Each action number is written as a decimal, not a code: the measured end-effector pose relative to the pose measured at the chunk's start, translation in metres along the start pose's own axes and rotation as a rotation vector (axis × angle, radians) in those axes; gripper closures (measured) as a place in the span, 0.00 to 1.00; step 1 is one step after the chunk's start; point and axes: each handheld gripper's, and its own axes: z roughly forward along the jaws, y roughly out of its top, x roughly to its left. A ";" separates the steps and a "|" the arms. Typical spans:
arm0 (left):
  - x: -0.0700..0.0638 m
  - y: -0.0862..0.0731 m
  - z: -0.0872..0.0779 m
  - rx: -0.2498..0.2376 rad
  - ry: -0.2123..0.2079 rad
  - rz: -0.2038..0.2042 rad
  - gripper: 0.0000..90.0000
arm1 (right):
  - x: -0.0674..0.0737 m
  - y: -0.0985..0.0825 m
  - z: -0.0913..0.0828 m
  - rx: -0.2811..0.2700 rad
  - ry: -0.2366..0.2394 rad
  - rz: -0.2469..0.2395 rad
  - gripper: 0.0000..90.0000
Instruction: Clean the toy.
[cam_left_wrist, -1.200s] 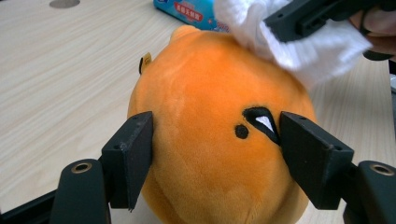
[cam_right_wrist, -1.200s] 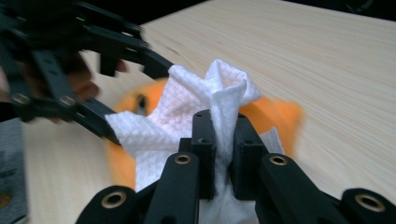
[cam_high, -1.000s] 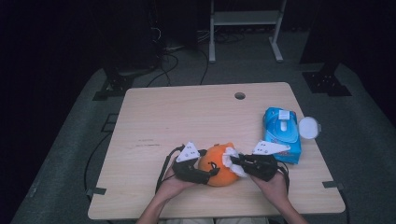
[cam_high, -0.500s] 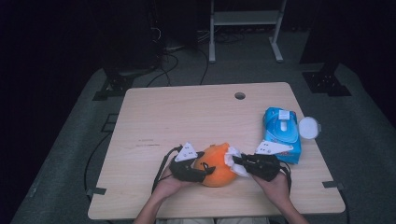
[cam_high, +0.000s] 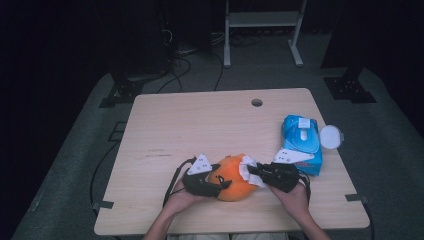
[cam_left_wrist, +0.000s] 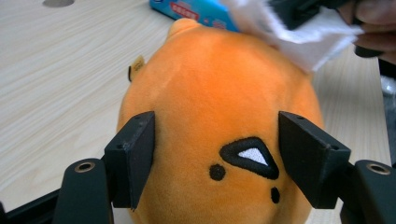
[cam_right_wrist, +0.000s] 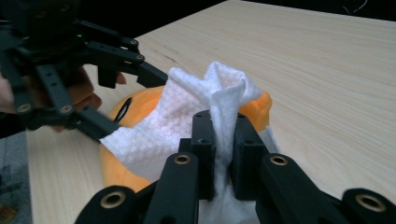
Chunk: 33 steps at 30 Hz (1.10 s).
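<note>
Here, one orange plush toy (cam_high: 232, 179) gripped by left gripper (cam_high: 216, 186); one white wipe (cam_high: 249, 170) pinched in right gripper (cam_high: 251, 170); one blue wipe pack (cam_high: 301, 142); wooden table (cam_high: 200, 125), dark room.

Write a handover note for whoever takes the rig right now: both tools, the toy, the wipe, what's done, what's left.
Left tool: its jaws have just been closing and now clamp the sides of the orange plush toy, which sits at the table's near edge.
Right tool: shut on the white wipe, pressed on the toy's top.
Blue wipes pack: on the table's right side, a round white lid beside it.
Done: wipe in the tool, toy steadied.
Left: probably keep wiping the toy; hold it steady meanwhile.
</note>
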 end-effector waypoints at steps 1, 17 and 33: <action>0.000 0.000 0.000 0.000 0.000 0.000 0.33 | 0.000 0.000 0.000 0.000 0.000 0.000 0.90; -0.006 0.004 -0.001 0.013 -0.015 0.039 0.32 | -0.006 -0.002 0.004 0.016 -0.029 0.013 0.90; -0.014 0.010 0.000 0.020 0.029 0.108 0.44 | 0.006 0.003 0.002 -0.022 0.029 -0.037 0.90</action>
